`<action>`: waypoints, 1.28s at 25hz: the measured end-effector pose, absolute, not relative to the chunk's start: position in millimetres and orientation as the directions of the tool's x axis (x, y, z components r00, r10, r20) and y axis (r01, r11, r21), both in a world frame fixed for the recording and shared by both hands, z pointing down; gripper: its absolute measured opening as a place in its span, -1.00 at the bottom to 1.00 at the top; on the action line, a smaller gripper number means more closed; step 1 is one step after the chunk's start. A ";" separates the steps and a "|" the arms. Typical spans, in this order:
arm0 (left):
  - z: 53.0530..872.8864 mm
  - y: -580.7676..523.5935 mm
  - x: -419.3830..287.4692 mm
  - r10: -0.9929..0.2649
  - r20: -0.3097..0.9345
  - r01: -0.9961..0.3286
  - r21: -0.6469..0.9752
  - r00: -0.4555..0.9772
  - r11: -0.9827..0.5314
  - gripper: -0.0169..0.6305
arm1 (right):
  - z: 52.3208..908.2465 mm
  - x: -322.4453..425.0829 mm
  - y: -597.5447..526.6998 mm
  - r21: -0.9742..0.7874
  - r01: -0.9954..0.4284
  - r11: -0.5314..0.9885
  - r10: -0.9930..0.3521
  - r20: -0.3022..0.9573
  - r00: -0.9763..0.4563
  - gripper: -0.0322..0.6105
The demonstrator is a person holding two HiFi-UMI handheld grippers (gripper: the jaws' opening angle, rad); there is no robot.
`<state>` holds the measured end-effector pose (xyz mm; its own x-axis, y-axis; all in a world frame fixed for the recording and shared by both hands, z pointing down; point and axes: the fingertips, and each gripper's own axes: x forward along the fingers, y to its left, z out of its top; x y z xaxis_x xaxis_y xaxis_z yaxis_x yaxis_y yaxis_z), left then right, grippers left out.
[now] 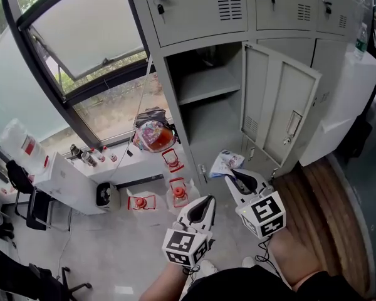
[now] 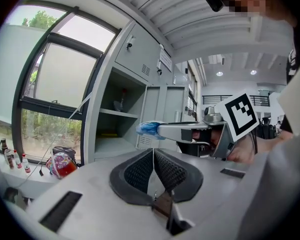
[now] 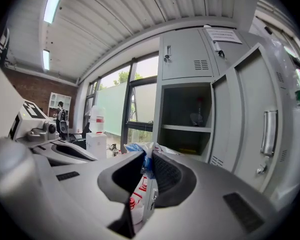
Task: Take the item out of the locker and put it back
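Note:
My right gripper (image 1: 229,174) is shut on a blue-and-white plastic packet (image 1: 226,162), held just in front of the open grey locker (image 1: 208,83). In the right gripper view the packet (image 3: 142,150) sticks out between the black jaws, with the locker's two-shelf compartment (image 3: 185,129) ahead. My left gripper (image 1: 208,200) hangs lower and to the left, jaws together with nothing between them. From the left gripper view, its own jaws (image 2: 153,156) meet at the tips, and the right gripper (image 2: 190,132) with the packet (image 2: 150,128) crosses in front.
The locker door (image 1: 282,108) stands swung open to the right. A colourful bag (image 1: 153,135) sits on a white ledge by the window. Red-and-white containers (image 1: 175,177) stand on the floor left of the locker. A white box (image 1: 66,184) and a chair (image 1: 31,205) are at left.

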<state>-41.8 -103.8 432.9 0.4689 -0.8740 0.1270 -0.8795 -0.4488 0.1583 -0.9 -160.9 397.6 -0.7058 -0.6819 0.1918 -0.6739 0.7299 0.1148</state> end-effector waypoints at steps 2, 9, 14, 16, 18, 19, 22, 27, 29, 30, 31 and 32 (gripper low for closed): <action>431.5 -101.2 -28.5 -0.880 0.125 -0.885 0.158 0.458 -0.439 -0.89 | 397.9 11.1 -155.7 0.112 -0.663 0.741 -0.670 0.193 -0.717 -0.58; 434.2 -89.5 12.4 -0.895 0.133 -0.901 0.148 0.426 -0.407 -0.89 | 403.7 48.4 -137.6 0.104 -0.623 0.776 -0.630 0.199 -0.751 -0.58; 436.1 -84.9 34.9 -0.905 0.130 -0.910 0.155 0.406 -0.385 -0.89 | 411.0 70.4 -126.7 0.101 -0.601 0.793 -0.607 0.208 -0.767 -0.58; 437.9 -83.6 43.8 -0.907 0.131 -0.911 0.160 0.401 -0.380 -0.89 | 414.7 78.3 -123.5 0.097 -0.594 0.799 -0.599 0.215 -0.771 -0.58; 439.7 -81.6 52.2 -0.908 0.134 -0.912 0.167 0.397 -0.374 -0.89 | 416.8 84.7 -120.4 0.094 -0.586 0.805 -0.591 0.217 -0.777 -0.58; 440.7 -80.7 55.5 -0.909 0.135 -0.913 0.170 0.394 -0.371 -0.89 | 417.3 87.3 -119.0 0.092 -0.583 0.807 -0.588 0.216 -0.780 -0.58; 443.3 -78.1 63.1 -0.912 0.136 -0.916 0.172 0.387 -0.363 -0.89 | 419.8 93.6 -115.8 0.088 -0.574 0.814 -0.578 0.220 -0.786 -0.58; 444.8 -74.4 68.2 -0.917 0.135 -0.921 0.169 0.375 -0.351 -0.89 | 421.1 98.4 -111.9 0.085 -0.562 0.823 -0.566 0.221 -0.795 -0.58; 443.7 -73.5 67.5 -0.919 0.132 -0.923 0.167 0.371 -0.348 -0.89 | 420.3 97.9 -111.0 0.086 -0.558 0.825 -0.562 0.220 -0.797 -0.58; 443.0 -73.1 66.7 -0.920 0.131 -0.923 0.166 0.369 -0.347 -0.89 | 419.8 97.1 -110.6 0.087 -0.557 0.826 -0.561 0.220 -0.798 -0.58; 442.4 -72.5 65.6 -0.921 0.129 -0.924 0.165 0.367 -0.345 -0.89 | 419.4 96.1 -110.1 0.087 -0.556 0.827 -0.560 0.218 -0.799 -0.58; 442.1 -71.9 64.4 -0.922 0.127 -0.924 0.164 0.366 -0.344 -0.89 | 419.1 94.8 -109.8 0.086 -0.555 0.827 -0.560 0.217 -0.800 -0.58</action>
